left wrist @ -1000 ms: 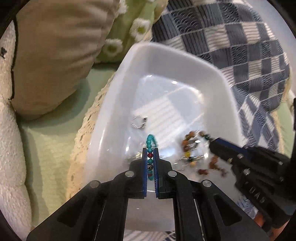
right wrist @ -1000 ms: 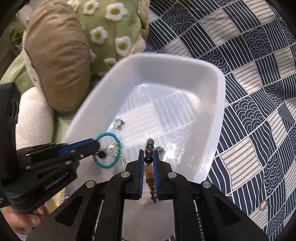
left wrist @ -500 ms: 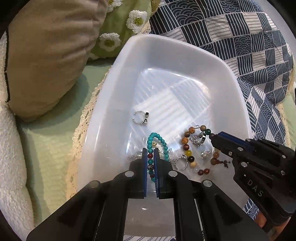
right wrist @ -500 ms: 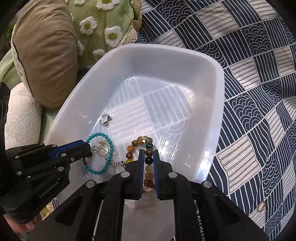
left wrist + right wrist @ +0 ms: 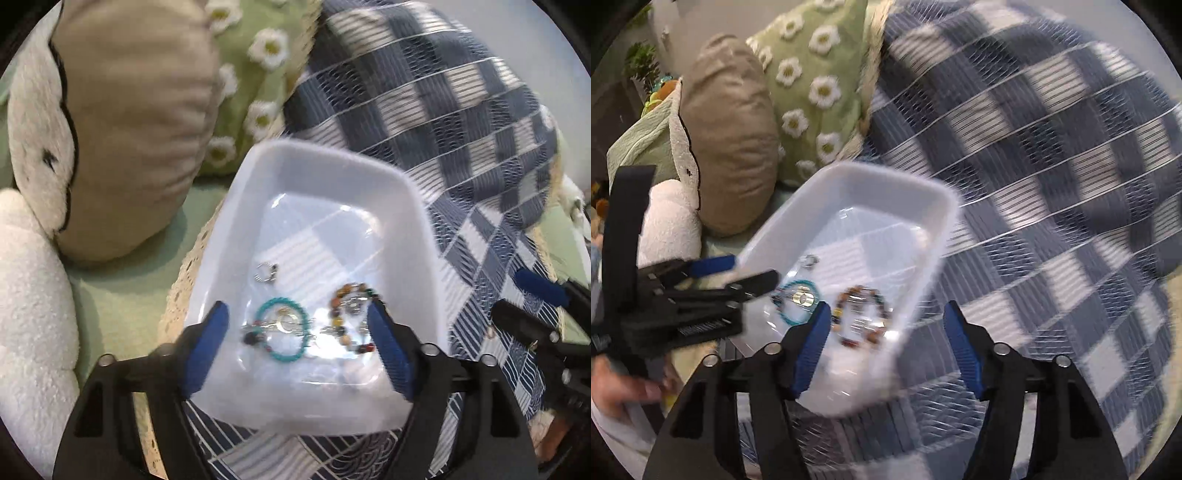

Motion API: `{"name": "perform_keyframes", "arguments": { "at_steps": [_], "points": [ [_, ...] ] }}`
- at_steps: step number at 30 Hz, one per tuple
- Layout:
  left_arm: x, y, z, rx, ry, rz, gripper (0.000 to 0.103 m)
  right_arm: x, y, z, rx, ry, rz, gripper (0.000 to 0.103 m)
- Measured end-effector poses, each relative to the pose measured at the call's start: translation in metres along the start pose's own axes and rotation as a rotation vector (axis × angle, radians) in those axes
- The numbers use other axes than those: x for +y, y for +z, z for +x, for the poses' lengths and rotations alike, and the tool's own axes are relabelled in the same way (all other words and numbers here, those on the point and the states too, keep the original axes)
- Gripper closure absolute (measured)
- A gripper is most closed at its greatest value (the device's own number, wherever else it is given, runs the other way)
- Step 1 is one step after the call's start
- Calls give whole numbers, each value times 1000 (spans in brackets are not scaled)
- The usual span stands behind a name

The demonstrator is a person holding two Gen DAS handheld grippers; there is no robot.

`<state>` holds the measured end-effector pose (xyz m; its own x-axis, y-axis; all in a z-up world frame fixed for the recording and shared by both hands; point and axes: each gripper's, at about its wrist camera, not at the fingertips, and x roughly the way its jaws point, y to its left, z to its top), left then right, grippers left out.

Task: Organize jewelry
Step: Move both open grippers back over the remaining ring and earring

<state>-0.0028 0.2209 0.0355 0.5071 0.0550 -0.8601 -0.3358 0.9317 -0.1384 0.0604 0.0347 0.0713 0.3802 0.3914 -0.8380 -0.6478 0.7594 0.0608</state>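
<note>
A white plastic tray [image 5: 332,166] [image 5: 886,181] rests on a blue patterned cloth. On its floor lie a turquoise bead bracelet [image 5: 286,334] [image 5: 792,301], a brown multicolour bead bracelet [image 5: 351,321] [image 5: 862,317], a small silver ring [image 5: 266,272] [image 5: 809,261] and some silver pieces. My left gripper [image 5: 299,325] hangs above the tray, its jaws opening, with nothing pressed between its pads. My right gripper [image 5: 882,328] hovers over the tray's near right corner, its jaws opening too, and grips nothing. Both views are blurred by motion.
A tan pillow [image 5: 129,110] [image 5: 731,140], a green daisy cushion [image 5: 258,48] [image 5: 816,81] and a white fluffy cushion [image 5: 29,314] crowd the tray's left. The blue checked cloth [image 5: 461,122] [image 5: 1052,166] spreads to the right. A small ring [image 5: 491,333] lies on the cloth.
Both grippers let go of their bracelets, which now lie in the tray. Both opened wide and rose away from the tray; the right one also shifted toward the tray's right side.
</note>
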Motion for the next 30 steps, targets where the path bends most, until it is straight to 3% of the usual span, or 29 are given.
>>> {"name": "perform_keyframes", "arguments": {
  "at_steps": [2,5,8,12,16,23,30],
  "points": [
    [-12,-5,-8,-11,-9,32,26,-22,-14,-13,-2,-28,16,31],
    [-34,-16,-23,-44,-50,65,18,-58,-44,-21,10,-63,68,30],
    [-58,-25,-28,-78,-70,102,17,-94,-80,-20,38,-64,152,30],
    [-82,-49,-20,-37,-75,130,17,-129,-125,-5,117,-35,255,30],
    [-101,-71,-13,4,-104,132,17,-124,-145,4,172,16,250,30],
    [-120,-72,4,31,-80,144,17,-101,-155,23,258,43,186,62],
    [-122,-69,15,62,-103,118,17,-83,-161,33,303,24,117,64]
  ]
}}
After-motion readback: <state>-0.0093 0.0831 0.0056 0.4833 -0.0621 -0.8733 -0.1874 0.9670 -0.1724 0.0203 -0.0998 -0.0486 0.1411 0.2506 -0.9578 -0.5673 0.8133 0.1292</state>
